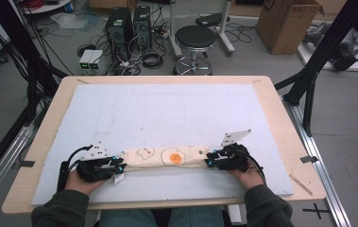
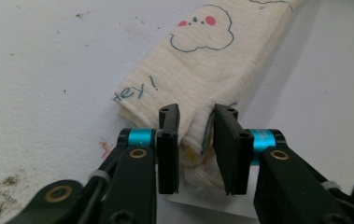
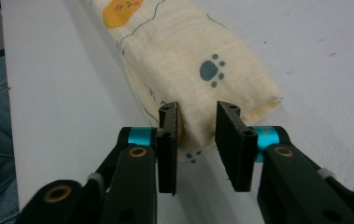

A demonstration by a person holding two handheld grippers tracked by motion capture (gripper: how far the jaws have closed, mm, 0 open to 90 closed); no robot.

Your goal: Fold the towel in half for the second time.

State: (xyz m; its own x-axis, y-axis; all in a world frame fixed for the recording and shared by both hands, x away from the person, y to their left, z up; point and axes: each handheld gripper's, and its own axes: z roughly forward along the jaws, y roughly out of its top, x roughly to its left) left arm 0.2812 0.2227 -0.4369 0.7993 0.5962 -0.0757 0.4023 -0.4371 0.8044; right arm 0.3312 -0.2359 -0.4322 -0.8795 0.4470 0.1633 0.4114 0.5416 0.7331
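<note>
A cream cloth [image 1: 167,157] folded into a long strip lies across the near part of the white mat [image 1: 167,109]. It carries printed drawings, among them a cloud face and "Hey!" [image 2: 188,60] and a blue paw [image 3: 184,60]. My left gripper [image 1: 119,166] is at the strip's left end. Its jaws [image 2: 197,114] stand a little apart, with a bunched corner of cloth loose between them. At the strip's right end is my right gripper [image 1: 209,159]. Its jaws [image 3: 197,112] straddle the end, and a gap shows beside one pad.
The mat covers a wooden table [image 1: 280,123], whose front edge is close behind my hands. On the floor beyond the table stand a black stool [image 1: 195,38], computer towers [image 1: 127,23] with cables, and a cardboard box [image 1: 285,23].
</note>
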